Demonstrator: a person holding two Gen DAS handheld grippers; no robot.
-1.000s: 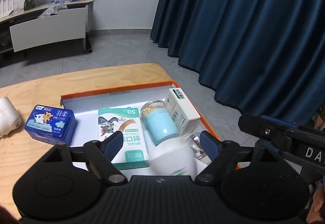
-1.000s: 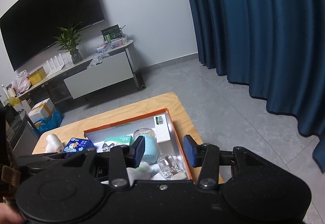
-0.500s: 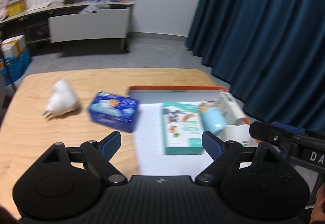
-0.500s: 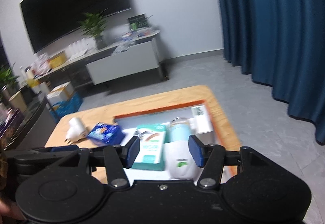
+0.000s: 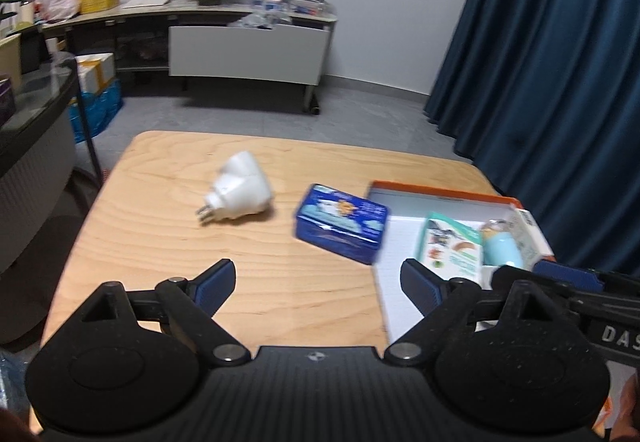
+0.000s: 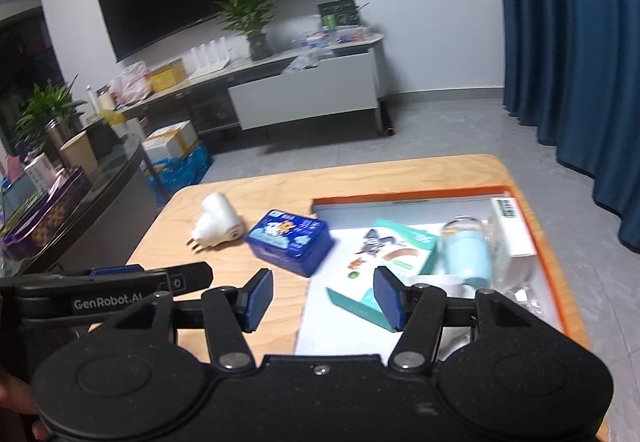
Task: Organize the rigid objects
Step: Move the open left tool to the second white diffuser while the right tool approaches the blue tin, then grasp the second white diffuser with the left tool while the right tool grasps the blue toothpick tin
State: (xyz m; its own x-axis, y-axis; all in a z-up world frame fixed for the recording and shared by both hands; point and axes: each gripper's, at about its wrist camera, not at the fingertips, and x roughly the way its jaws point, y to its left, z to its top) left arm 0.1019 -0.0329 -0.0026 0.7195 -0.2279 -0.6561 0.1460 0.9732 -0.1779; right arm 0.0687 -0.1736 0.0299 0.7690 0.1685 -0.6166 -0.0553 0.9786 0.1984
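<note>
An orange-rimmed tray (image 5: 440, 194) (image 6: 404, 196) lies on the right of the wooden table. It holds a teal plaster box (image 5: 450, 250) (image 6: 394, 248), a light blue jar (image 5: 502, 248) (image 6: 466, 252) and a white carton (image 6: 512, 226). A blue tissue tin (image 5: 342, 228) (image 6: 290, 242) sits just left of the tray, and a white plug adapter (image 5: 240, 191) (image 6: 218, 224) lies further left. My left gripper (image 5: 318, 282) hangs over bare table near the tin, its jaws opening with nothing between them. My right gripper (image 6: 322, 296) is over the tray's near left edge, jaws opening and empty.
A grey counter (image 6: 80, 201) with boxes and plants stands left of the table. A white cabinet (image 5: 246, 53) and TV shelf line the far wall. Dark blue curtains (image 5: 560, 61) hang to the right. A white cup (image 6: 436, 282) lies in the tray near my right fingers.
Both grippers have swung left from over the tray toward the open table, bringing the tin and adapter into view. Both sets of jaws have spread wider.
</note>
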